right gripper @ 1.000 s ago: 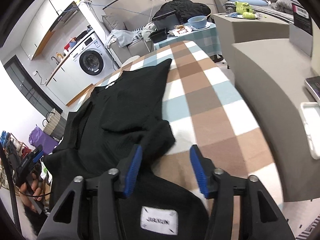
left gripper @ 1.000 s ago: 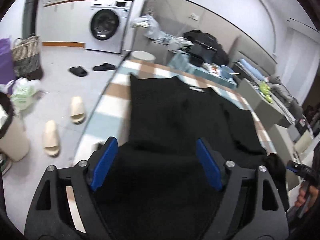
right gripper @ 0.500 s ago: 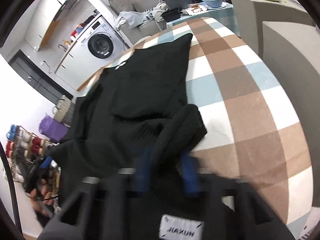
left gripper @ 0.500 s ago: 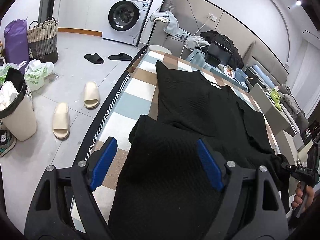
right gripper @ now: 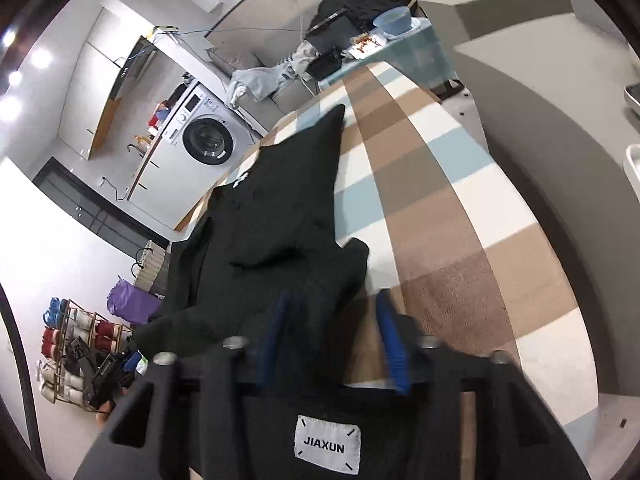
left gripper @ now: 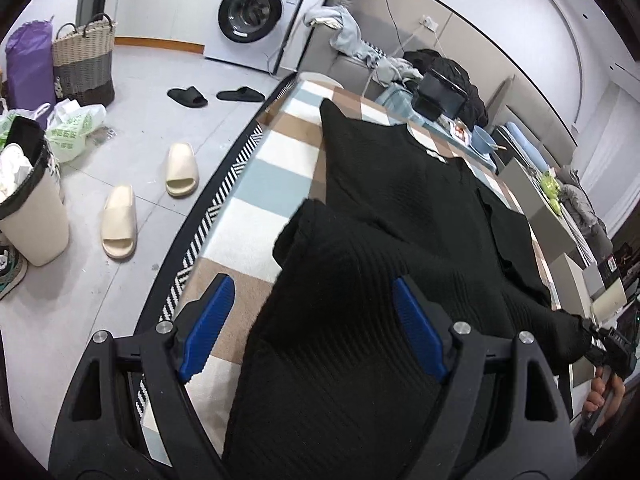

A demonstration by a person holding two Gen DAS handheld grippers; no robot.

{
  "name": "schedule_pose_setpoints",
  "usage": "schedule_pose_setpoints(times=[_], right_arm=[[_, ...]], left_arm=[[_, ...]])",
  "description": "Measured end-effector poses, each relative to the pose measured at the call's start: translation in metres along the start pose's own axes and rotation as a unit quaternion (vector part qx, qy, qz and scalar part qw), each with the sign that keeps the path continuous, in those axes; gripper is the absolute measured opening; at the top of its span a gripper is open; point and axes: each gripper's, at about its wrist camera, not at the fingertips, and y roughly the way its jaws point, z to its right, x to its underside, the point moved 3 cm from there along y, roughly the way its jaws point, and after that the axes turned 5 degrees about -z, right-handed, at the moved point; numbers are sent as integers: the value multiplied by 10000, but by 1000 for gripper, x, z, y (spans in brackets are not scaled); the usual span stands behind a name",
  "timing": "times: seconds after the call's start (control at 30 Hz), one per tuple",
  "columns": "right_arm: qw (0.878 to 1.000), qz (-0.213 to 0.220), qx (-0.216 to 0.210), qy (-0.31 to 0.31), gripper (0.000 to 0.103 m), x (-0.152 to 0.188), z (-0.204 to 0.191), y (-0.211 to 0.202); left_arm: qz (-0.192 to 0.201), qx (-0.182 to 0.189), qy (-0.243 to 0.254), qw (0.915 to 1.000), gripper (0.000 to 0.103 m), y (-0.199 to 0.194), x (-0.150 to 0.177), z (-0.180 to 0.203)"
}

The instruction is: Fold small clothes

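A black ribbed knit garment (left gripper: 420,208) lies lengthwise on a checked brown, blue and white cloth (left gripper: 264,176); it also shows in the right wrist view (right gripper: 280,208). Its near end is lifted off the cloth. My left gripper (left gripper: 316,320) has its blue pads wide apart, with the raised black fabric between them and draped over the gripper body. My right gripper (right gripper: 332,336) has its pads fairly wide apart too, with the other near corner of the garment between them; a white "JIAXUN" label (right gripper: 327,443) lies on fabric over its body.
Left of the table: cream slippers (left gripper: 120,220), black slippers (left gripper: 188,97), a bin (left gripper: 28,216), a woven basket (left gripper: 82,60) and a washing machine (left gripper: 256,20). A grey sofa edge (right gripper: 560,120) runs along the right. A cluttered side table (right gripper: 384,36) stands beyond the far end.
Both grippers have risen and pulled back, lifting the garment's near end off the cloth. The right gripper's pads closed in briefly, then stand wider now.
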Motion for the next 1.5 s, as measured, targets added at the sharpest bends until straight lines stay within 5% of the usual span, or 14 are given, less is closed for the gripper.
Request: schedule_pose_setpoints(times=[0.17, 0.23, 0.27, 0.3, 0.5, 0.9, 1.2, 1.37, 1.47, 1.5], right_arm=[[9993, -305, -64, -196, 48, -2, -8, 20], [9990, -315, -123, -304, 43, -1, -12, 23], [9988, -240, -172, -402, 23, -1, -16, 23], [9985, -161, -235, -466, 14, -1, -18, 20], [9942, 592, -612, -658, 6, -5, -31, -11], [9945, 506, -645, -650, 6, -3, -24, -37], [9973, 566, -215, -420, 6, -73, -33, 13], [9966, 417, 688, -169, 12, -99, -16, 54], [9927, 252, 1149, -250, 32, -89, 1, 54], [9933, 277, 1095, -260, 38, -83, 7, 50]], left_arm=[[-84, 88, -68, 9999, 76, 13, -3, 0], [44, 249, -54, 9997, 39, 13, -6, 2], [114, 285, -33, 9995, 26, 11, -7, 4], [163, 322, -19, 9993, 4, 8, -8, 5], [642, 604, 65, 9961, 4, -29, -7, 10], [806, 866, 70, 9930, 3, -76, 3, 9], [565, 643, 61, 9963, 3, -16, -64, 8], [67, 330, -119, 9994, 4, 30, -87, 2], [-40, 138, -203, 9997, 26, 37, -79, -6], [-15, 61, -262, 9996, 49, 35, -74, -9]])
